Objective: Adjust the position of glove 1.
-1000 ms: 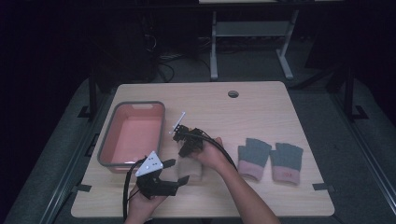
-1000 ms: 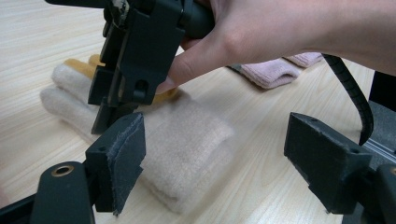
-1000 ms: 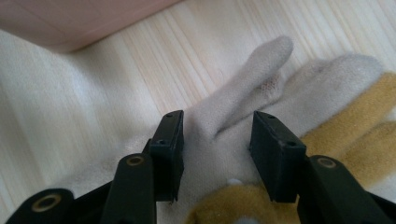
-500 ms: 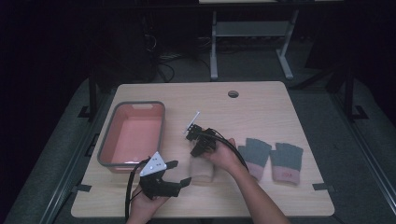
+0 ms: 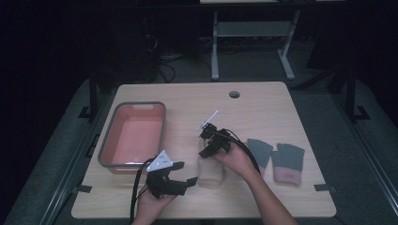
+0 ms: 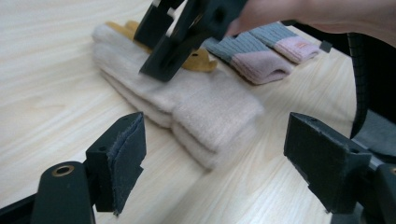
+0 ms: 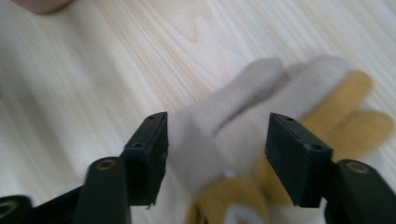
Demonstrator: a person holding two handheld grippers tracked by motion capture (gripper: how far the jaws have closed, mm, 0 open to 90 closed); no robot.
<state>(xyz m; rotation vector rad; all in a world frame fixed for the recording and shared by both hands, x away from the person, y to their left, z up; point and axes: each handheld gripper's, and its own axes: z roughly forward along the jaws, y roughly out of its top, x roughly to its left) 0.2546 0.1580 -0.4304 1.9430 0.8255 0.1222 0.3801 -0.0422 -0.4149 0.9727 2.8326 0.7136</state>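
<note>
Cream gloves (image 6: 187, 100): two are lying stacked as a pair near the table's front edge.
Grey-and-pink fingerless gloves (image 5: 287, 161): two are lying side by side at the right.
Pink bins (image 5: 109, 140): one is sitting at the left.
Grippers: two are showing, a left gripper (image 5: 176, 180) and a right gripper (image 5: 207, 143).
Tables (image 5: 263, 103): one is carrying everything.

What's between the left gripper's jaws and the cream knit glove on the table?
Nothing visible. In the left gripper view the left gripper has its jaws wide open, and the cuff end of the cream knit glove lies just ahead on bare wood. The right gripper hovers over the glove's far, finger end, off that path.
</note>
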